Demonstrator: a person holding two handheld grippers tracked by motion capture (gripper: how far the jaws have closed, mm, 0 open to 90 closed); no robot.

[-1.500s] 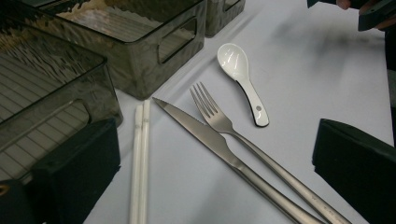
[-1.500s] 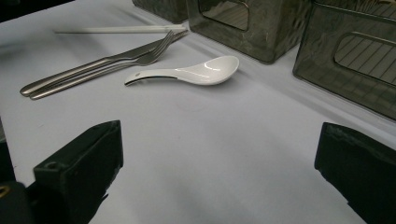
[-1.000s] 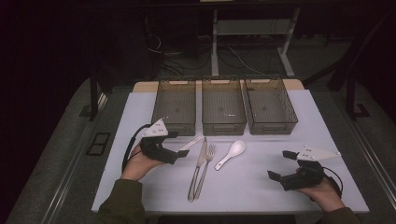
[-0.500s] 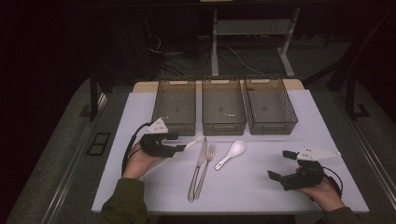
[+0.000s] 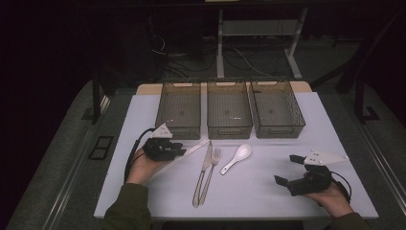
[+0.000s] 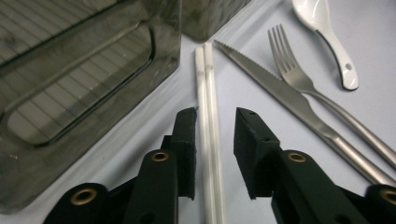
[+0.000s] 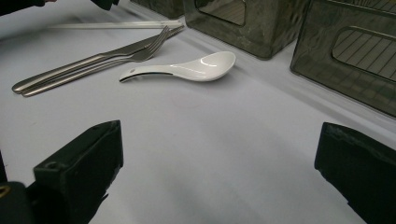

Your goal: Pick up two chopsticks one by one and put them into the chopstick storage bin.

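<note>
1. The room is dark; light falls mostly on the white-topped table (image 5: 330,139).
2. Grey carpeted floor (image 5: 62,158) flanks the table on both sides.
3. Behind it stands a white desk frame (image 5: 221,43), with loose cables (image 5: 249,62) on the floor.

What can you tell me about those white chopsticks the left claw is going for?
The chopsticks are a pair of thin, white, plastic-looking sticks lying flat and side by side on the pale table cover. They run slantwise just in front of the left smoky bin, with the knife close on their other side. The left claw stands open with one black jaw on each side of them; one jaw looks very close, but the claw has not closed on them.
</note>
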